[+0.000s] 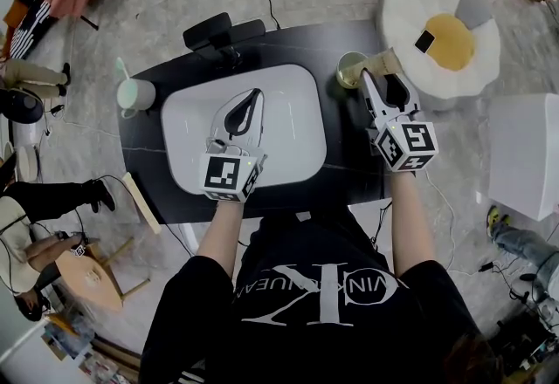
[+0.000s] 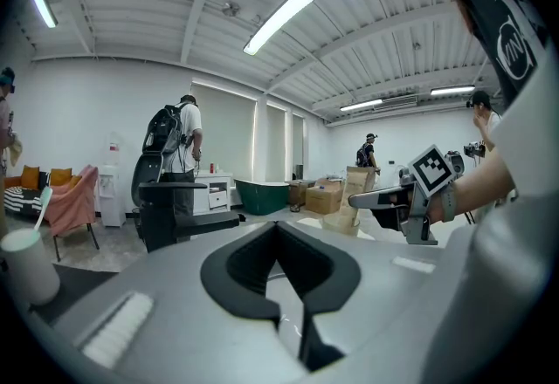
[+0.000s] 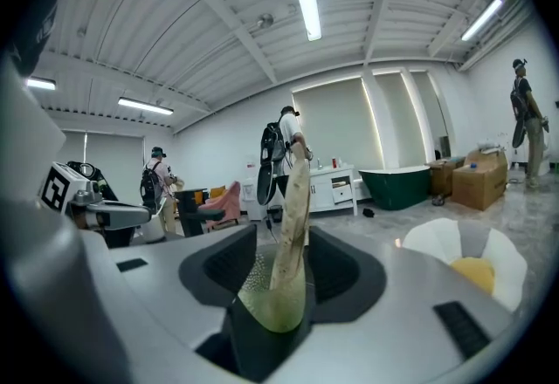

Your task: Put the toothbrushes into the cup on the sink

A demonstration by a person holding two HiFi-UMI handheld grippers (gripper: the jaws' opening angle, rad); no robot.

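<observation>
Beige toothbrush (image 3: 293, 199) stands in the greenish cup (image 3: 272, 308) on the counter (image 1: 349, 173), between the wide, unpressing jaws of my right hand-held gripper (image 1: 383, 84). My left hand-held gripper (image 1: 252, 98) hangs closed and empty over the sink (image 1: 297, 81). This drop looks done. Next I'd back out without tipping the cup.

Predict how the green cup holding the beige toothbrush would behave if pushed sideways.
Likely tippy: the green cup looks small, and the tall toothbrush leans well above its rim. Its see-through wall suggests glass or hard plastic: probably stiff, smooth, perhaps slippery.
</observation>
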